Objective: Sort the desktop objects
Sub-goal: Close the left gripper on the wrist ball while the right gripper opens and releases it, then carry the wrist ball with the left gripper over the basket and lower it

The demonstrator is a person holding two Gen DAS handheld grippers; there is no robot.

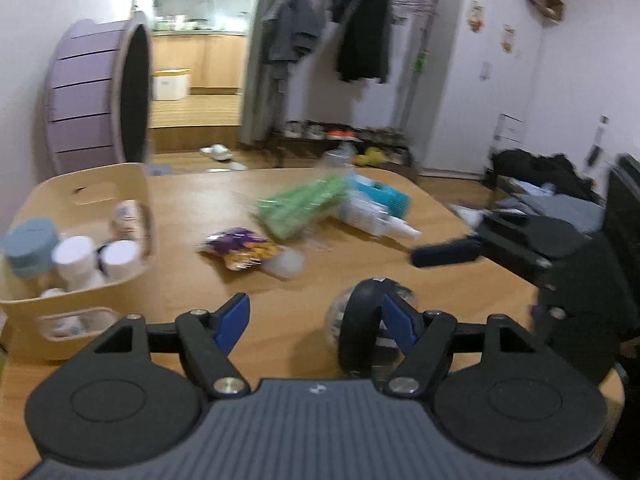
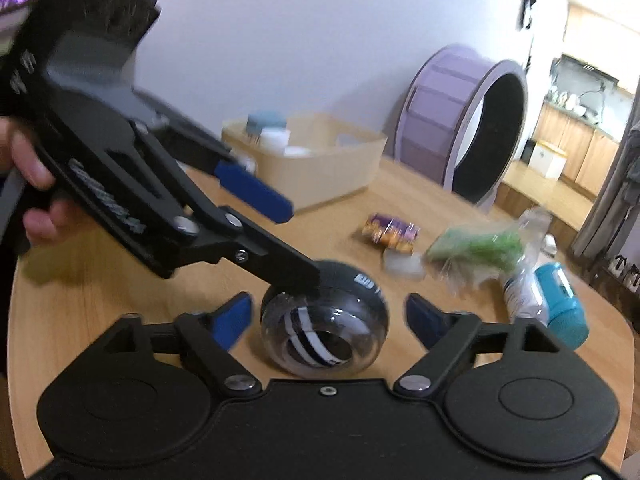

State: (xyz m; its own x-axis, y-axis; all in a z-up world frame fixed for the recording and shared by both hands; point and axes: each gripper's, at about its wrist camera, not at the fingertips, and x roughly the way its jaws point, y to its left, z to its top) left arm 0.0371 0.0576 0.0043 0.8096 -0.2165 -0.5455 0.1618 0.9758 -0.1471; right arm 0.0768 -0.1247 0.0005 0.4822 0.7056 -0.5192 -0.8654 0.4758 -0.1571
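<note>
wooden table carries the clutter. clear ball with a black band and striped core sits on the wood at the near edge, close in front of both tools.

left gripper jaws spread wide; its right-hand finger is against the ball's black band, the other finger well clear. holds nothing. from the right wrist view the same tool comes in from upper left, one blue pad up in the air, the other arm lying over the top of the ball. a hand grips its handle.

right gripper also wide open, the ball between its fingers; gap visible on both sides, no contact.

cream bin at the table's left, holding white jars and a blue-grey lidded one. mid-table: purple snack packet, green bag, white bottle lying flat, teal item behind it. all blurred; details unreadable.

purple wheel stands beyond the bin.
</note>
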